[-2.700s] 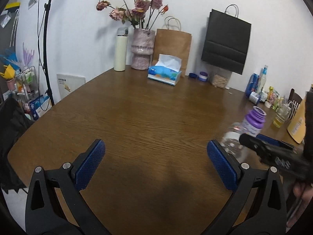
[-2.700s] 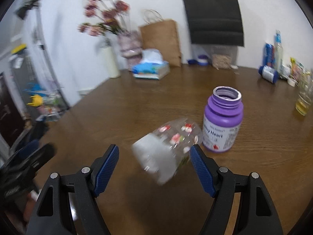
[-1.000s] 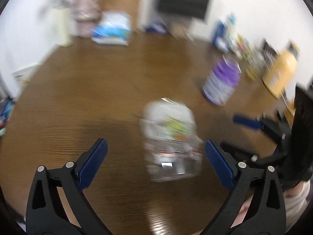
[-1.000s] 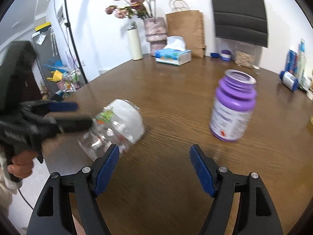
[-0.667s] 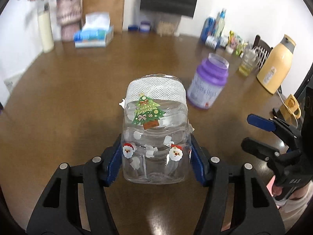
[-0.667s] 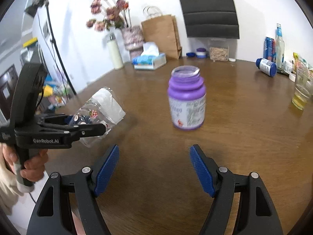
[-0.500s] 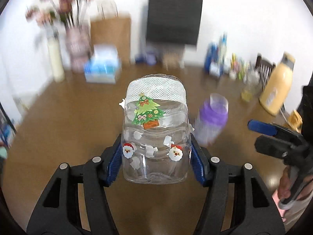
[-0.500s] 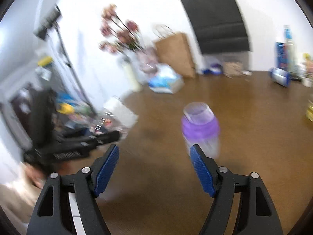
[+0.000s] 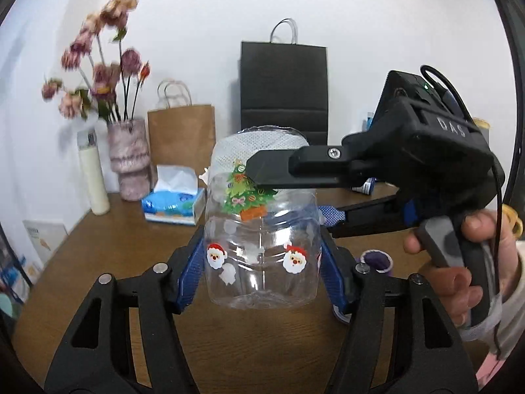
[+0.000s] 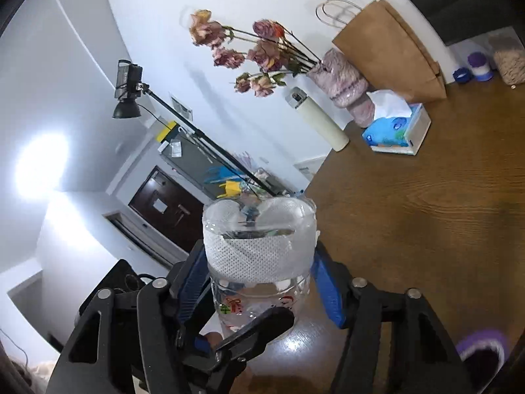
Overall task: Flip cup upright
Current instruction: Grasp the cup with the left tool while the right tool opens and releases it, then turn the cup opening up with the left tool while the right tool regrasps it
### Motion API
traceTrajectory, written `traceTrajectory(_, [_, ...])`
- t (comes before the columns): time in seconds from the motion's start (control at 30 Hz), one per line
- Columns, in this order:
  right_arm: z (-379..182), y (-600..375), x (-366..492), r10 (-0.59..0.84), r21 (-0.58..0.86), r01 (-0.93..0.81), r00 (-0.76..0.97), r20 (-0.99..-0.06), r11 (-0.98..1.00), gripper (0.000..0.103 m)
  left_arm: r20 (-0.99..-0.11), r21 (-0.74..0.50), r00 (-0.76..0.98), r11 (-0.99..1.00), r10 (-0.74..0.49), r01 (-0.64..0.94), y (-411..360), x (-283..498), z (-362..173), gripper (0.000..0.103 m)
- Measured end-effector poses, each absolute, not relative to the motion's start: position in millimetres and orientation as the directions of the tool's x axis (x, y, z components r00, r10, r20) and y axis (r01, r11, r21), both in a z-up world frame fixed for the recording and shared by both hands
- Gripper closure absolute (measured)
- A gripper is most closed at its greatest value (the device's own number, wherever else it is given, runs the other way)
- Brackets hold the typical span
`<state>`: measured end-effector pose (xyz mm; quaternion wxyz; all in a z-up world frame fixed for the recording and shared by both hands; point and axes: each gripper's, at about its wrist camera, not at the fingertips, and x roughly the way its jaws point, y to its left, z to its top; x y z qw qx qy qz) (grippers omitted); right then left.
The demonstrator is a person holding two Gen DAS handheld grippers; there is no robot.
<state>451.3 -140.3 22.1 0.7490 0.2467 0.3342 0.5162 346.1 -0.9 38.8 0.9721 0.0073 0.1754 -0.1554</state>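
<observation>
- Cup (image 9: 262,239): clear plastic, Santa and Christmas-tree stickers, white mesh band at one end; held in the air above the wooden table (image 9: 108,249), not touching it.
- Left gripper (image 9: 261,262): blue pads (image 9: 192,269) pressed on both sides of the cup's clear lower body, pinching it.
- Right gripper (image 10: 259,272): its blue pads (image 10: 323,292) sit against both sides of the cup (image 10: 259,262), at the mesh band and just below it; it reads as pinching the cup too.
- Left wrist view: right gripper (image 9: 288,193) comes in from the right, one black finger across the tree sticker, the other behind the cup; right hand (image 9: 472,259) wraps the handle.
- Right wrist view: left gripper (image 10: 252,328) crosses low in front of the cup; the cup's mesh end points away from the camera.
- Purple jar (image 9: 376,259): on the table just behind the left gripper's right finger, mostly hidden; blurred at the lower right of the right wrist view (image 10: 482,348).
- Far table edge by the wall: tissue box (image 9: 174,203), pink vase (image 9: 129,157) with dried flowers, cream flask (image 9: 93,174), brown paper bag (image 9: 182,134), black paper bag (image 9: 283,88).
</observation>
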Motion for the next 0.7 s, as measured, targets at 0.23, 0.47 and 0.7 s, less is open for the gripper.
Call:
traceTrajectory(0.23, [51.1, -98.7, 413.6, 0.684, 0.067, -0.734, 0.591, -0.427, 0.676, 0.036, -0.437, -0.095, 0.783, 0.888, -0.443, 0.449, 4.0, 388.4, 33.9, 0.045])
traceTrajectory(0.47, [37.3, -108.9, 425.3, 0.693, 0.042, -0.732, 0.622, -0.366, 0.680, 0.035, -0.421, -0.069, 0.801, 0.895, -0.426, 0.440, -7.1, 395.3, 23.7, 0.045])
traceTrajectory(0.7, [28.7, -115.3, 393.9, 0.650, 0.055, -0.681, 0.667, -0.365, 0.730, 0.035, -0.426, -0.045, 0.804, 0.897, -0.415, 0.439, -13.9, 373.9, 14.8, 0.045])
